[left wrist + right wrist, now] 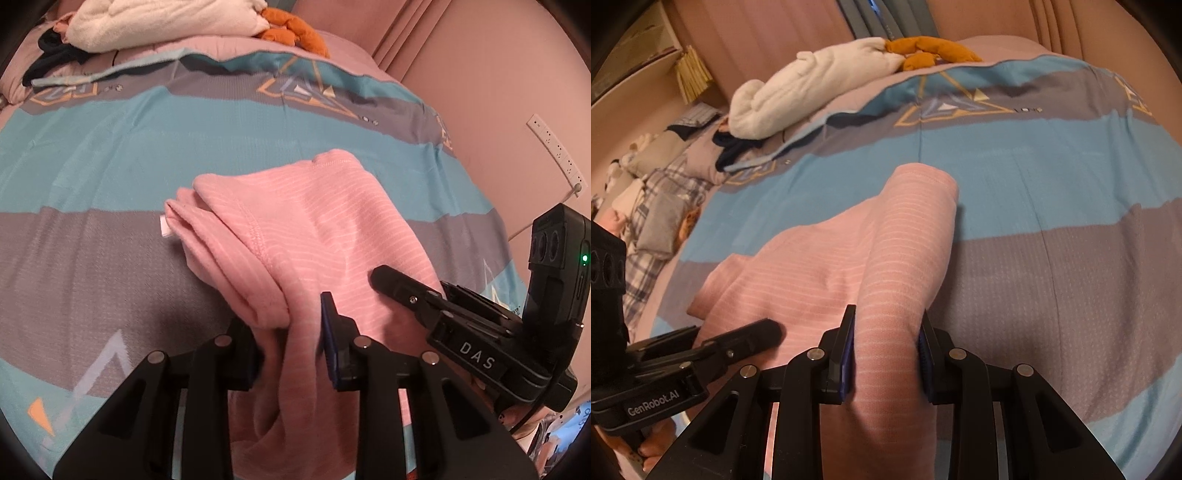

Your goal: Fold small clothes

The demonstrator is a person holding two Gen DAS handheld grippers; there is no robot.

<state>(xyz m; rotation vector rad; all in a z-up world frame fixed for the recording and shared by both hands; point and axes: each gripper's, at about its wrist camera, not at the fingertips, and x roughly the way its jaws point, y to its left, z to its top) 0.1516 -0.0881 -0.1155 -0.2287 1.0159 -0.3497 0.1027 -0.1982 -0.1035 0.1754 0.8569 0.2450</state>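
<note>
A pink garment with thin white stripes (306, 229) lies partly folded on the bed, its near edge lifted. In the left wrist view my left gripper (286, 317) is shut on a bunched fold of that near edge, pink cloth filling the gap between the blue pads. The right gripper (388, 278) reaches in from the right, resting over the same garment. In the right wrist view my right gripper (888, 314) is shut on a thick roll of the pink garment (905, 240), which runs away from it. The left gripper (764, 330) lies low at the left on the cloth.
The bed cover (110, 147) has blue and grey bands. At its far end lie a white fluffy blanket (166, 26), an orange cloth (291, 31) and a dark garment (55, 59). A power strip (557, 155) hangs on the pink wall at right. More folded clothes (661, 218) are piled at the left.
</note>
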